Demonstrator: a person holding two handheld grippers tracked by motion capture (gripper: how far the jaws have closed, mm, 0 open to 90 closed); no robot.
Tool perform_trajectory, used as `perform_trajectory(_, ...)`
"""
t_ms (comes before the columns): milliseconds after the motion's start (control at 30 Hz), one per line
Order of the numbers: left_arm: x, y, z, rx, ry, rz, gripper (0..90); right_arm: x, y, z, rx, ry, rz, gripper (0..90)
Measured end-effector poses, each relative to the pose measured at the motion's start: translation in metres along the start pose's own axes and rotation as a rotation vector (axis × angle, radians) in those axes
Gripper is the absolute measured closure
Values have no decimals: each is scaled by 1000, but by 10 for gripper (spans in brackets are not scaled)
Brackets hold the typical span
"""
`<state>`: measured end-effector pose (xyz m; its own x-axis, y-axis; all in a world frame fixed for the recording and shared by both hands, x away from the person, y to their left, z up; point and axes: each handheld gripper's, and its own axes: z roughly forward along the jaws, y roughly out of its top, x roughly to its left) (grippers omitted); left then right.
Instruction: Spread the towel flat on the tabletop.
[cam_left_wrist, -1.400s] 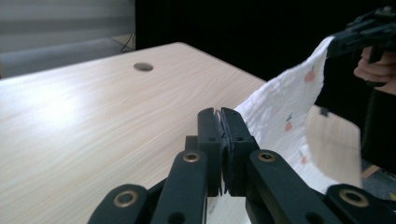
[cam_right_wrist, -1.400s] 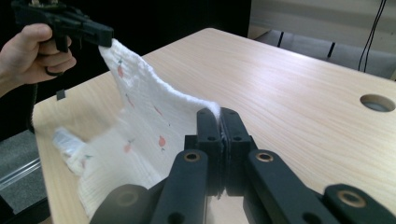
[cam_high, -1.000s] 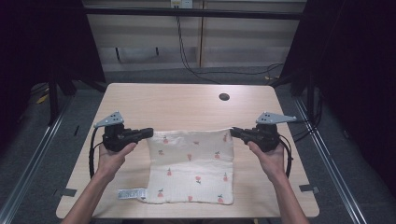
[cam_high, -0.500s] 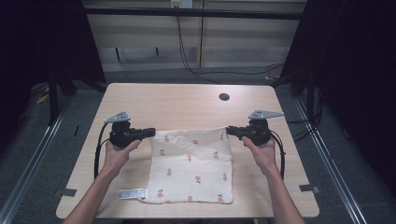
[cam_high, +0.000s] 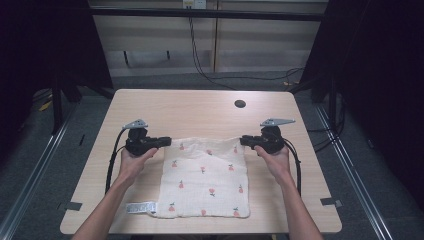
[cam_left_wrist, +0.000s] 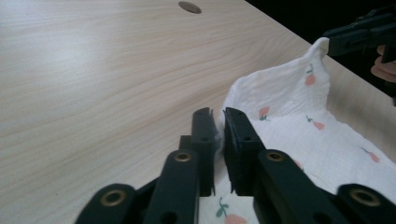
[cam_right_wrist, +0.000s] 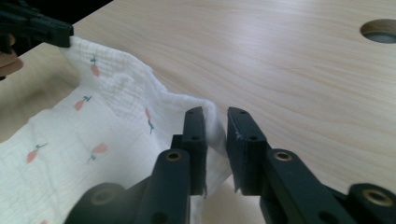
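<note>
A white cloth (cam_high: 205, 180) printed with small pink fruit lies flat on the wooden table (cam_high: 200, 112). My left gripper (cam_high: 169, 141) is at its far left corner and my right gripper (cam_high: 242, 141) at its far right corner. In the left gripper view the jaws (cam_left_wrist: 218, 122) stand a little apart with the cloth (cam_left_wrist: 289, 107) corner loose in the gap. The right gripper (cam_right_wrist: 215, 122) shows the same, with the cloth (cam_right_wrist: 112, 112) edge between parted jaws. Both pairs of jaws have just been opening. The far edge sags slightly between the two corners.
A white label (cam_high: 141, 207) sticks out from the cloth's near left corner. A round cable hole (cam_high: 240, 104) sits in the table toward the back. Bare wood lies behind the cloth and at both sides. Dark floor rails run beside the table.
Both hands have come down and slightly inward. The far edge of the cloth has settled lower and slacker. Both grippers' jaws have parted from the corners they held.
</note>
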<state>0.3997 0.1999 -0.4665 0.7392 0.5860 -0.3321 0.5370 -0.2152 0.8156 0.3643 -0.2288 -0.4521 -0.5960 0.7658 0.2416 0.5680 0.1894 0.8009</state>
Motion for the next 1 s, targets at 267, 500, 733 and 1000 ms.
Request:
perform_trajectory(267,-4,0,-6,24,11,21,672,-3,-1,-14,-12,-50,19,598)
perform_trajectory(500,-19,-21,-38,82,-32,55,687,28,-15,-42,49,-1,-63,522)
perform_trajectory(733,-39,-33,-68,91,-94,64,680,50,-41,-60,97,39,-79,502)
perform_trajectory(1000,-65,-61,-88,134,-113,101,660,94,-94,-63,192,157,-101,593)
